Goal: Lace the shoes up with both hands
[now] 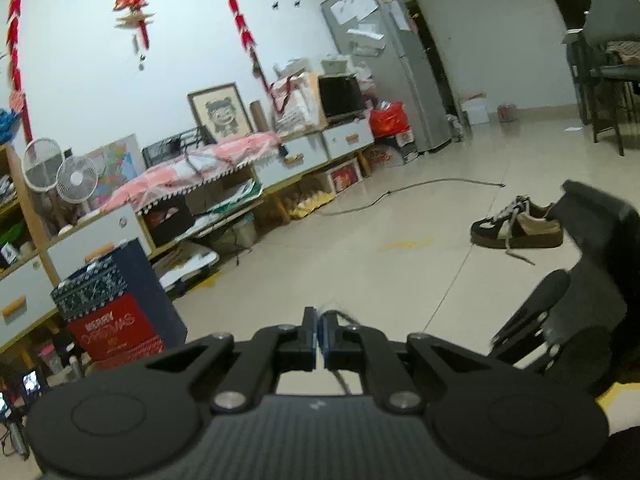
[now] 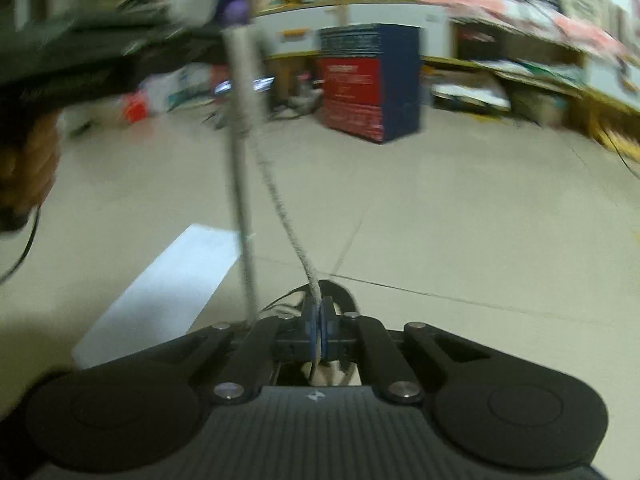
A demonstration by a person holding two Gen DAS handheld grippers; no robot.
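Note:
In the right wrist view my right gripper [image 2: 319, 320] is shut on a grey shoelace [image 2: 280, 200]. The lace rises up and to the left as two strands toward my blurred left gripper [image 2: 236, 20], which a hand [image 2: 28, 168] holds. In the left wrist view my left gripper [image 1: 320, 330] has its jaws together, with a dark lace strand [image 1: 338, 314] coming out at the tips and trailing underneath. The right gripper's black body [image 1: 580, 280] stands close on the right. A brown and black shoe [image 1: 516, 226] with loose laces lies on the floor further off. Something beige shows under my right gripper, too hidden to name.
A white sheet [image 2: 168, 280] lies on the tiled floor to the left. A blue and red gift box [image 1: 116, 308] stands by low cabinets [image 1: 304, 152] along the wall. A cable [image 1: 420, 186] runs across the floor. A chair [image 1: 612, 80] stands at the far right.

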